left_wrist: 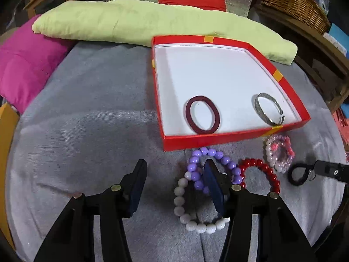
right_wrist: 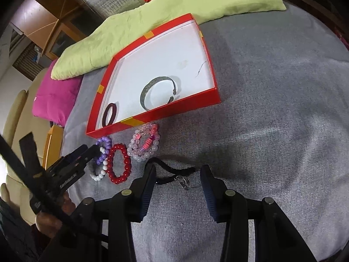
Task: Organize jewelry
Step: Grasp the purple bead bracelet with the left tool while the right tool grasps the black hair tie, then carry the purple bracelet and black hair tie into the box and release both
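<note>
Grey fabric covers the surface [left_wrist: 87,120] on which a shallow red box [left_wrist: 218,140] with a white floor lies open. Inside it, near the front wall, a dark maroon ring bracelet [left_wrist: 204,114] lies flat on the left and a silver cuff bangle [left_wrist: 269,108] lies flat on the right, the two well apart.

Just in front of the box, the loose bracelets lie in a row on the fabric: a purple bead bracelet [left_wrist: 214,168] overlapping a white bead bracelet [left_wrist: 192,207], then a red bead bracelet [left_wrist: 261,172], then a pink and pearl bracelet pile [left_wrist: 279,152] close to the box's front corner. A black cord with a metal clasp [right_wrist: 174,172] lies nearest the right side.

The left gripper [left_wrist: 176,181] has its fingers about half apart, with no earlier view to compare. Its right finger [left_wrist: 214,187] comes down inside the purple and white loops, so that part of those bracelets lies between the fingers; the left finger stands over bare fabric. The pads do not press on the beads.

The right gripper [right_wrist: 178,185] also stands partly open, its fingers straddling the black cord and clasp. The left finger sits at the cord's end; whether it touches I cannot tell. Nothing is clamped.

A green cushion [left_wrist: 130,21] and a magenta cushion [left_wrist: 26,61] lie behind the box.
</note>
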Tool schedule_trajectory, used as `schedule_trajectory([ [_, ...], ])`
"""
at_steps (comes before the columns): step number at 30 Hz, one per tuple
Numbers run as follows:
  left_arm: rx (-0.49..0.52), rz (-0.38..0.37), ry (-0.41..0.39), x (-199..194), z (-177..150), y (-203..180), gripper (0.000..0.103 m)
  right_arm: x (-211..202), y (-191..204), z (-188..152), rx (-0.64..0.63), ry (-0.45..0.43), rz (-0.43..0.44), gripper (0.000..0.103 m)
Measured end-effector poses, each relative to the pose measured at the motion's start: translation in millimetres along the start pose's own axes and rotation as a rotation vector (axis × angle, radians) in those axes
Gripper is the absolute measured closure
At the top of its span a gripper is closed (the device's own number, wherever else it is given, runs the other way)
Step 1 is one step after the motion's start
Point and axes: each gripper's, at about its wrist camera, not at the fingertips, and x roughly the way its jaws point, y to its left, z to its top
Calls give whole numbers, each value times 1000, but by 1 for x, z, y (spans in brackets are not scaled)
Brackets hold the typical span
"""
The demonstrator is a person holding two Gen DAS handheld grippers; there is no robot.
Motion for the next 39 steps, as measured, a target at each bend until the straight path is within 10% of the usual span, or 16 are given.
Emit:
schedule_trajectory([
  [11,89,-37,-12,1,-1,-18,89,14,9,0,-82,10,-36,58],
  [20,87,-56,-28,-7,-5,-12,93,17,30,-11,-271,-59,-200,90],
  [39,29,-124,-181,-60,-5,8,93,-32,18,4,-138,-273,-90,90],
])
